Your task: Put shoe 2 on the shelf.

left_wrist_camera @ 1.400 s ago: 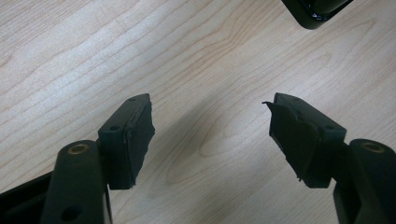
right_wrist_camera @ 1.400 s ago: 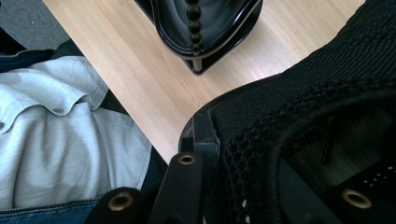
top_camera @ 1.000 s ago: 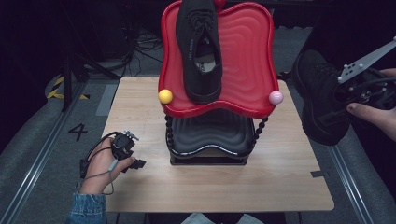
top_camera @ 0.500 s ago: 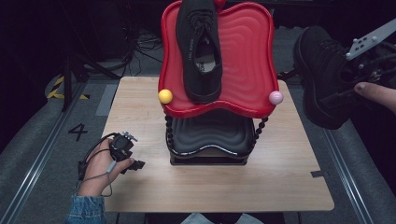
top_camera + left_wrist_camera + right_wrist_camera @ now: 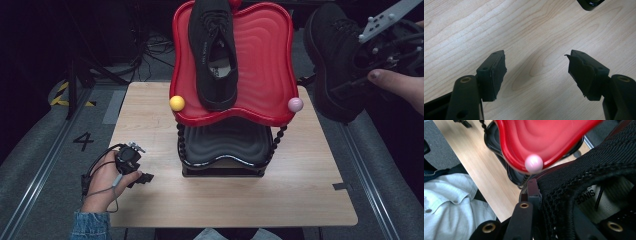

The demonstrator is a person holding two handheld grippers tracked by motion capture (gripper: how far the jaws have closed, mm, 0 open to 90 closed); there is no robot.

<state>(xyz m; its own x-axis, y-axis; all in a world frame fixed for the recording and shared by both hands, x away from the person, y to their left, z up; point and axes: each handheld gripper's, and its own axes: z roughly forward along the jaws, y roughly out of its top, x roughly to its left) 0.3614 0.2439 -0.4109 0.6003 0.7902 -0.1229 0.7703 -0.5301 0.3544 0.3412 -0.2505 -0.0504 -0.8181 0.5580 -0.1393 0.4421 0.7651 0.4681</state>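
Two black shoes are in play. One black sneaker (image 5: 214,52) lies on the left half of the red wavy top tray (image 5: 265,60) of a two-tier rack, heel toward the tray's front lip, just beside the yellow ball (image 5: 177,103) at the front left corner. The right half of that tray is bare, open up to its raised rim. The second black shoe (image 5: 332,60) hangs in the air off the table's right edge, beside the tray's right rim and above the pink ball (image 5: 295,104) at the front right corner. The right gripper (image 5: 367,62) is clenched on it: in the right gripper view its jaws pinch the mesh side wall at the shoe's opening (image 5: 584,195), with the pink ball (image 5: 534,163) and the tray's front lip (image 5: 524,150) close ahead of the shoe.

Below the red tray sits the black lower tray (image 5: 225,145), joined by black beaded posts (image 5: 276,142); the gap between the tiers is narrow.

On the wooden table (image 5: 300,200) the left gripper (image 5: 142,178) rests low at the front left, well apart from the rack, in the person's left hand (image 5: 102,177). Its pads (image 5: 495,75) stand wide apart over bare wood, grasping nothing. Open tabletop lies in front of the rack and to both sides of it, out to the table's edges.
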